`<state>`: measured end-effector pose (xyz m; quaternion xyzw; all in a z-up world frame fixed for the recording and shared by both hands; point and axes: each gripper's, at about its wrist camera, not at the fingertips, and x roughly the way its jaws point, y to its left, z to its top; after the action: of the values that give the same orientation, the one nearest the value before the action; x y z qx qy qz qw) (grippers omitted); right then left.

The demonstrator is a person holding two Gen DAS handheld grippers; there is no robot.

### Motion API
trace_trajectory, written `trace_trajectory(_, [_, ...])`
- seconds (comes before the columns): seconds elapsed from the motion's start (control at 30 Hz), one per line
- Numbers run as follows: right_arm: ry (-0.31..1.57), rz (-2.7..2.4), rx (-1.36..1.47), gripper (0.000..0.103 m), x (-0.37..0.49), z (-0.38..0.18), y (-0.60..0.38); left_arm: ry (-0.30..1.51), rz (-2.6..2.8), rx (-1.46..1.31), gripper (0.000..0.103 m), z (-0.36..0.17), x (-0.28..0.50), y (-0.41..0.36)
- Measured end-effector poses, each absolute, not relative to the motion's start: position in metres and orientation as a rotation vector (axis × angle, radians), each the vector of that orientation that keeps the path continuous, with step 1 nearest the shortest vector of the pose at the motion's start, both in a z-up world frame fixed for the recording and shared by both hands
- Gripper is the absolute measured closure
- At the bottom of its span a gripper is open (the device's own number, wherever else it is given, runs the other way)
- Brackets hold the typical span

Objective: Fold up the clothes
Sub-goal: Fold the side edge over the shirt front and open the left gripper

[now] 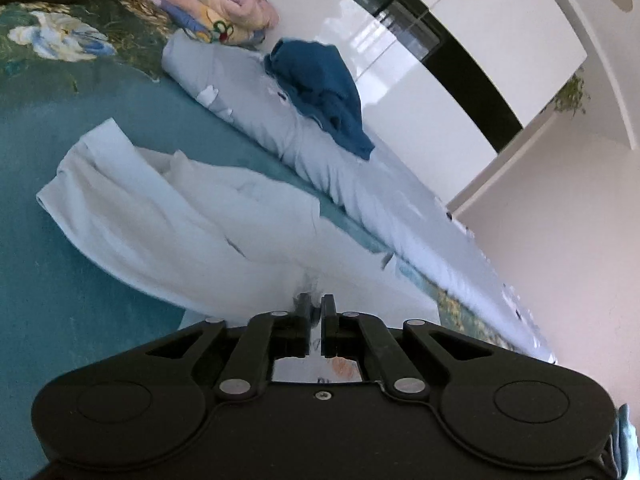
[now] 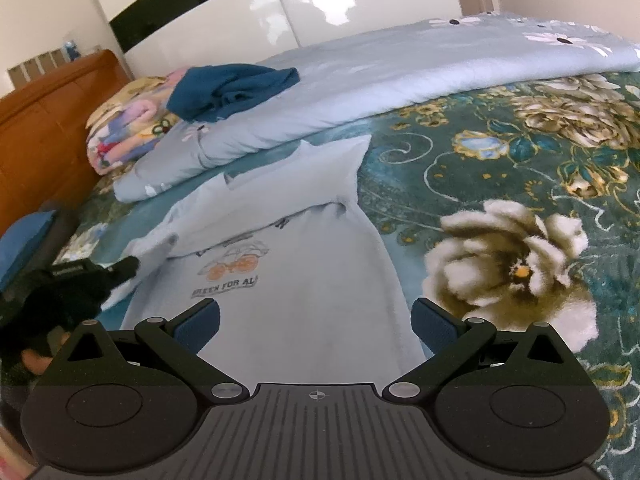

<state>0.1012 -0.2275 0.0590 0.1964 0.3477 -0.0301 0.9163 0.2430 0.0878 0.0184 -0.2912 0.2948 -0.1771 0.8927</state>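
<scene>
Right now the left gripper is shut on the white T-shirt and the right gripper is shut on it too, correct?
Not quite. The left gripper is shut on the white T-shirt, but the right gripper is open, its fingers spread wide above the shirt, as the right wrist view shows.

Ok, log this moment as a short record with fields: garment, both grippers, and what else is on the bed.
garment: white T-shirt with a printed graphic, lying partly folded on the bed
surface: green floral bedspread
left hand-held gripper: shut on the T-shirt's edge
right hand-held gripper: open, above the shirt's lower part, holding nothing
dark blue garment: crumpled on top of the pale blue duvet
colourful folded blanket: near the headboard
</scene>
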Motion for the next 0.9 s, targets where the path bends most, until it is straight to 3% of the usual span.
trace_trajectory(0.1, [0.719, -0.058, 0.403, 0.0, 0.104, 0.059, -0.225, 0.6, -0.353, -0.541, 0.1, 0.024, 0.237, 0.087])
trace_trajectory(0.2, [0.721, -0.051, 0.395, 0.0, 0.105, 0.058, -0.221, 0.583, -0.337, -0.499, 0.088, 0.032, 0.232, 0.092])
trace_trajectory(0.27, [0.723, -0.051, 0.398, 0.0, 0.107, 0.057, -0.219, 0.578, -0.334, -0.488, 0.071, 0.036, 0.23, 0.096])
trace_trajectory(0.57, [0.719, -0.036, 0.407, 0.0, 0.117, 0.056, -0.209, 0.512, -0.254, -0.452, 0.032, 0.054, 0.22, 0.128])
trace_trajectory(0.63, [0.717, -0.02, 0.408, 0.0, 0.122, 0.057, -0.205, 0.513, -0.231, -0.463, 0.029, 0.052, 0.222, 0.137])
trace_trajectory(0.73, [0.708, 0.017, 0.407, 0.0, 0.13, 0.058, -0.199, 0.517, -0.186, -0.48, 0.015, 0.049, 0.224, 0.153])
trace_trajectory(0.9, [0.709, 0.07, 0.408, 0.0, 0.151, 0.059, -0.183, 0.507, -0.07, -0.491, 0.005, 0.045, 0.223, 0.183])
